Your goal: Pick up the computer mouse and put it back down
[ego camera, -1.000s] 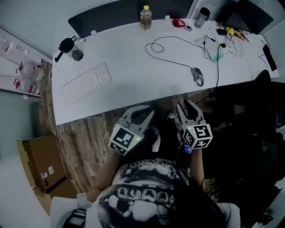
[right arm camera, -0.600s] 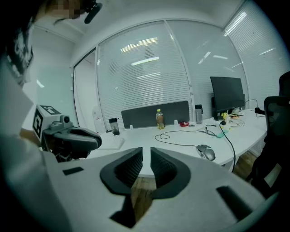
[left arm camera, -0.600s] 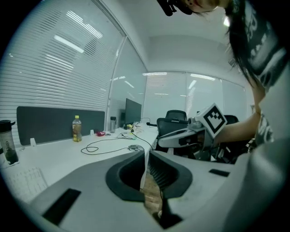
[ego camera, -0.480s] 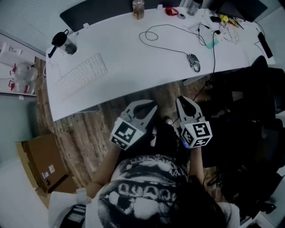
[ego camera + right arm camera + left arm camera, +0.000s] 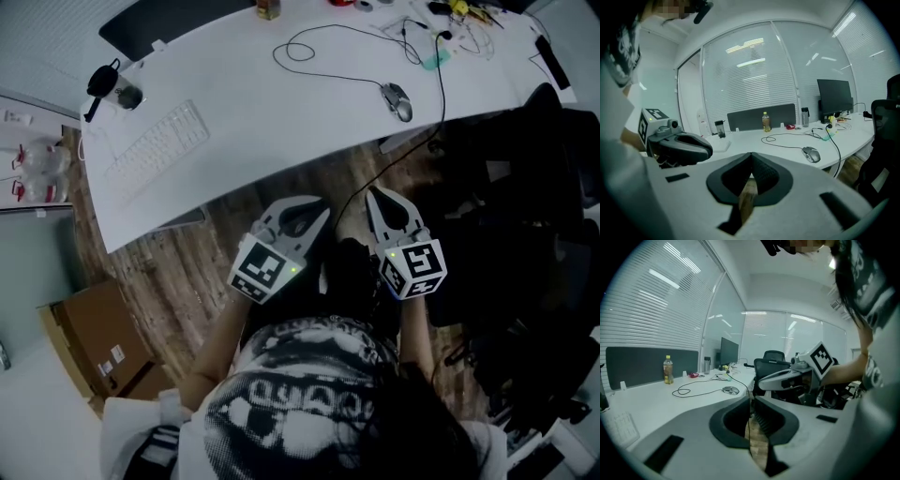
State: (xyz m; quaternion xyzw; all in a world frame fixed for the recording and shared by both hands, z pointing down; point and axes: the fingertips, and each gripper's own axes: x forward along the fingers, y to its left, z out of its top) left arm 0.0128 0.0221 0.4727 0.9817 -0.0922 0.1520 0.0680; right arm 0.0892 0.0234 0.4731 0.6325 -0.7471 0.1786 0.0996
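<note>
A grey computer mouse (image 5: 397, 100) lies on the white desk (image 5: 281, 122) near its front right edge, its black cable looping away behind it. It also shows in the left gripper view (image 5: 731, 390) and the right gripper view (image 5: 812, 153). Both grippers hang side by side over the wooden floor, short of the desk edge and well away from the mouse. My left gripper (image 5: 321, 208) (image 5: 751, 401) has its jaws together with nothing in them. My right gripper (image 5: 373, 195) (image 5: 751, 157) has just been closing and is shut on nothing.
A white keyboard (image 5: 155, 141) and a dark cup (image 5: 114, 91) sit at the desk's left. A bottle (image 5: 765, 122) and a monitor (image 5: 834, 101) stand at the back. Black office chairs (image 5: 525, 206) crowd the right; a cardboard box (image 5: 94, 342) sits on the floor at the left.
The right gripper's jaws have come together from a spread V. The desk and mouse have slid up and away in the head view. Both grippers stay off the desk.
</note>
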